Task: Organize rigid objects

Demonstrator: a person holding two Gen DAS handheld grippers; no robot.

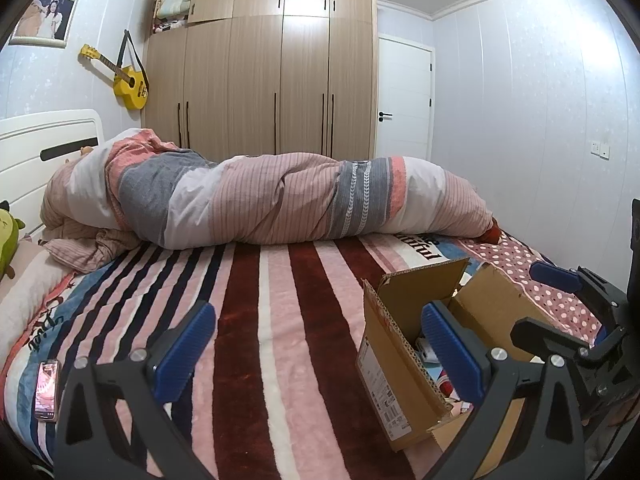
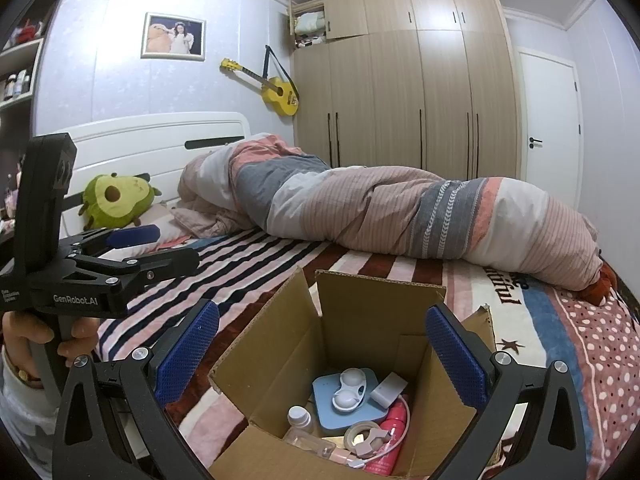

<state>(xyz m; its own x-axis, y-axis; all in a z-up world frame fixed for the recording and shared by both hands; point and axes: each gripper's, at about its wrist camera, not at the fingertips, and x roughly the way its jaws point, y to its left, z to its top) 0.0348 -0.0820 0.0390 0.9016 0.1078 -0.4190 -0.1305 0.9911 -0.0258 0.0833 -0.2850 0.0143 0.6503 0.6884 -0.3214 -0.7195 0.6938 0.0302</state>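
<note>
1. The box [image 2: 348, 364] stands on the bed [image 1: 248, 320], flaps up and mouth open to the ceiling. I think it is placed so because things can be dropped in from above and seen from above.
2. The right gripper [image 2: 322, 350] hangs over the mouth of the box and looks down into it. Its fingers are wide apart and hold nothing; the box's opening shows between them.
3. The left gripper [image 1: 316, 346] is just beside the box, on its left, over the striped blanket. Its fingers are also wide apart and empty. One blue pad stands in front of the box's near wall; if it touches, I cannot tell.
4. A hand [image 2: 40, 340] holds the left gripper by its handle in the right view.
5. Inside the box lie the rigid things: a blue case [image 2: 346, 400] lying flat with a white double-cup piece on top, a white block [image 2: 388, 390] beside it, a small bottle [image 2: 302, 420], a tape roll [image 2: 362, 434] and a pink tube [image 2: 388, 440].
6. The tube's long axis runs from the camera side toward the far wall of the box; the bottle stands nearly upright, cap up.
7. A phone [image 1: 46, 390] lies flat on the blanket, well apart from the box, its long axis pointing away from the camera. It could be the next thing to collect, in my judgement.
</note>
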